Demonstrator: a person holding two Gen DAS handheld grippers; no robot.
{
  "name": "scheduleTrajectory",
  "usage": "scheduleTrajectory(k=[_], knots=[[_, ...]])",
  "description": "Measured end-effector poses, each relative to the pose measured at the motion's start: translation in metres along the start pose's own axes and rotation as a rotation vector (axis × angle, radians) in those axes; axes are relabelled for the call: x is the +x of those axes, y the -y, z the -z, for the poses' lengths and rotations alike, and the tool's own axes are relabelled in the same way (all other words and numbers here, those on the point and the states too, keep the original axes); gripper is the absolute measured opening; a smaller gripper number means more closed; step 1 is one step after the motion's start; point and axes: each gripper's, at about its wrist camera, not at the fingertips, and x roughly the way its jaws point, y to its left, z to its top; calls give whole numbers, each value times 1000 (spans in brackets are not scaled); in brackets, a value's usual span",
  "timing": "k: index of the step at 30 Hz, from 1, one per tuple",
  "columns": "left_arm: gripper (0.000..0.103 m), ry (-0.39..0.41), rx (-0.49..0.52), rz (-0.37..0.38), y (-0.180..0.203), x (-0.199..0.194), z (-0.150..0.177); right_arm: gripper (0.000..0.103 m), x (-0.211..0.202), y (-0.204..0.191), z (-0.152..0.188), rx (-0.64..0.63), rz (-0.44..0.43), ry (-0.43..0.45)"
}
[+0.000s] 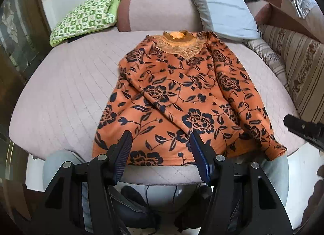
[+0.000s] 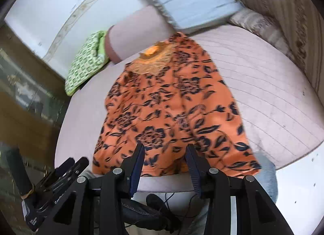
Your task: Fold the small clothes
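An orange top with a dark flower print (image 1: pixel 182 97) lies flat on a pink quilted seat (image 1: pixel 66 85), collar at the far end and both sleeves folded in over its body. My left gripper (image 1: pixel 161 136) hangs open just above the near hem, nothing between its fingers. The right gripper's tip (image 1: pixel 303 131) shows at the right edge of this view. In the right wrist view the same top (image 2: pixel 172 103) fills the middle, and my right gripper (image 2: pixel 165 147) stands open over the near hem, holding nothing. The left gripper (image 2: pixel 66 170) sits low at the left there.
A folded green checked cloth (image 1: pixel 85 16) lies at the seat's far left. A pale blue pillow (image 1: pixel 222 8) leans at the back, with striped sofa cushions (image 1: pixel 293 69) on the right. A person's jeans-clad legs (image 1: pixel 58 164) are below the seat's near edge.
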Motion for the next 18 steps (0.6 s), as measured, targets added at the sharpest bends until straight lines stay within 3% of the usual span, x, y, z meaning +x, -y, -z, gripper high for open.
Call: scheduleTrajectory(k=[6,12,18], knots=[[59,-52,27,39,15,23,-2,40,16,55,-17,85,23,-1],[59,-102,34,47,26,50,-7,40,69,130,-50,225,-34,-34],[59,-132,30,49,32,70,-14,39,117,150,-67,255,-76,-108]])
